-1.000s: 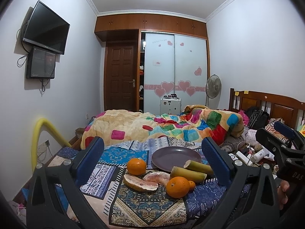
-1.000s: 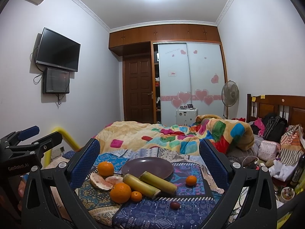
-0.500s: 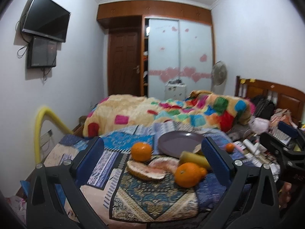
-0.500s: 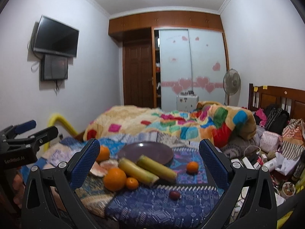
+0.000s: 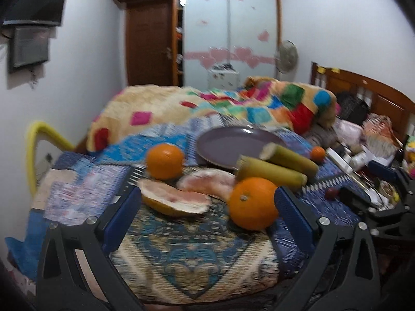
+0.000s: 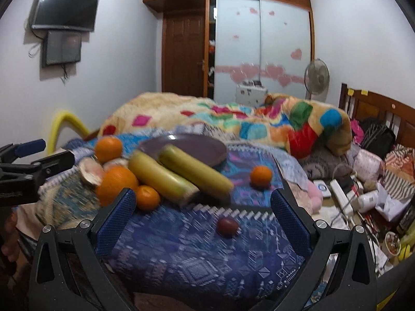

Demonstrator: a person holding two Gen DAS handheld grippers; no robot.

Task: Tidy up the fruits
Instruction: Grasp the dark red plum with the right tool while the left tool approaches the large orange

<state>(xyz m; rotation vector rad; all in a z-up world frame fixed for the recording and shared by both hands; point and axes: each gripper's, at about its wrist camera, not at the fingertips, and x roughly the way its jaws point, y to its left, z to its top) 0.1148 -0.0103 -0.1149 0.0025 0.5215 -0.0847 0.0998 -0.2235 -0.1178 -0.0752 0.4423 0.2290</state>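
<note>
Round orange fruits [image 5: 252, 203] and yellow-green cane sections [image 6: 195, 170] beside a round purple plate [image 5: 233, 145] on a patterned blue bedspread [image 6: 197, 248], left tool [image 5: 207, 216] and right tool [image 6: 202, 217] both spread empty, patchwork quilt [image 6: 259, 124], wardrobe [image 6: 262, 44], wall television [image 6: 66, 7].

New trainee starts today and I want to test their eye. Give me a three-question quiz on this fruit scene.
1. True or false: the plate already holds an orange.
2. How many sugarcane pieces lie in front of the plate? A) one B) two C) four
3. Fill in: both the left gripper and the right gripper are ____ and hold nothing.

Key: 1 false, no orange is on it. 2 B. 3 open.
</note>
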